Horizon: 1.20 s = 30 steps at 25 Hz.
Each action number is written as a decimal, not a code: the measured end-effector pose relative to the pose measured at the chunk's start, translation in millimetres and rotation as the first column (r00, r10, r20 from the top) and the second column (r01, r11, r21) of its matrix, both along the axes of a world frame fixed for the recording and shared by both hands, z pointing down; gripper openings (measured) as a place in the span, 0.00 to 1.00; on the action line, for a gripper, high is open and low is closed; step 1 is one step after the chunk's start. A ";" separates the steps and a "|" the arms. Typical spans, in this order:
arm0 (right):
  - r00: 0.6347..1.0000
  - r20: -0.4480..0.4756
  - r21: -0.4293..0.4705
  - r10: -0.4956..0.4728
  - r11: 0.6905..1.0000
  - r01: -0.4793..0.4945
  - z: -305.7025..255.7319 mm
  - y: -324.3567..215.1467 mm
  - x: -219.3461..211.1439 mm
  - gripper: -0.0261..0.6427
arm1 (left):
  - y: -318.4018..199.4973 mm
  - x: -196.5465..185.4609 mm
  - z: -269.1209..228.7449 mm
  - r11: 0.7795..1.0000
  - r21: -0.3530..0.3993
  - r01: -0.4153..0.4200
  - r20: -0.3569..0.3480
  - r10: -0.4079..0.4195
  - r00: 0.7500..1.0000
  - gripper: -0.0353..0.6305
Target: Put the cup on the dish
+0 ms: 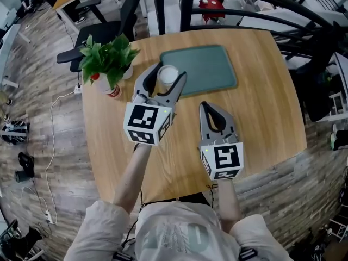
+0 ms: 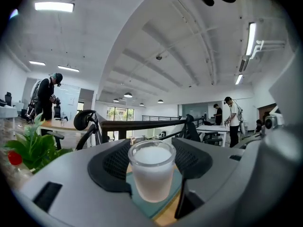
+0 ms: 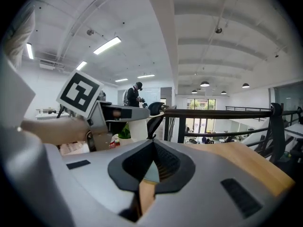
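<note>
A round wooden table (image 1: 261, 107) stands in an open office with a plank floor. Nearest to the person, the right gripper (image 1: 204, 106) hangs above bare wood with its two fingers pressed together and nothing between them. A little ahead, the left gripper (image 1: 171, 70) has its fingers closed on the cup (image 1: 166, 78), a frosted white one, upright, with one dark pad (image 2: 113, 167) on each side of it. Under the fingertips lies the near left edge of the dish (image 1: 209, 67), a flat green tray. I cannot tell if the cup base touches it or floats just above. Most of the dish lies ahead of the fingers and to their right. A potted plant (image 1: 109, 58) stands left of the left fingers, near but apart. I judge the step in hand to be the placing. To do it well, the cup should go forward and a little right, away from the rim toward the middle of the dish, remaining upright. It should come down until the base sits flat, and only then should the fingers open. The gripper should then draw straight back, so that a pad does not tip the cup. I count one cup, one dish, one plant, one table and two grippers.
</note>
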State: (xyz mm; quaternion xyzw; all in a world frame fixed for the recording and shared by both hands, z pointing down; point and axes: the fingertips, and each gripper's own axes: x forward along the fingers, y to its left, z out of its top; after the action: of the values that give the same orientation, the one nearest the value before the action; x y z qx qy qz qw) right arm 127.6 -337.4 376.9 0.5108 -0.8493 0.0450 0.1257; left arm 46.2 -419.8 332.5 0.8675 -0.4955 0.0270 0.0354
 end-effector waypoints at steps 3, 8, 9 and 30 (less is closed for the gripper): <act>1.000 -0.029 -0.019 0.006 1.000 -0.007 14.9 -21.4 0.6 0.07 | -38.2 -0.3 11.9 1.000 -0.003 0.002 0.028 -0.002 1.000 0.47; 0.998 -0.043 -0.059 0.038 0.997 -0.040 38.8 -53.3 6.7 0.07 | -101.0 -2.1 43.1 0.999 -0.030 0.017 0.020 -0.016 1.000 0.47; 0.998 -0.040 -0.071 0.048 0.996 -0.051 44.0 -58.3 7.9 0.07 | -112.9 -2.6 51.7 0.999 -0.036 0.021 0.025 -0.020 0.999 0.47; 0.983 0.117 -0.326 0.139 0.941 -0.094 133.7 -67.0 2.7 0.07 | -211.1 -11.6 200.6 0.975 -0.195 0.104 0.186 -0.067 0.980 0.47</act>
State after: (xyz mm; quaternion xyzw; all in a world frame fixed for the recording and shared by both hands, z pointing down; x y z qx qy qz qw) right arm 130.3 -404.4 510.6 0.5289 -0.8056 0.2245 0.1444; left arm 34.6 -630.9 533.1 0.8312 -0.5282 0.1536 0.0808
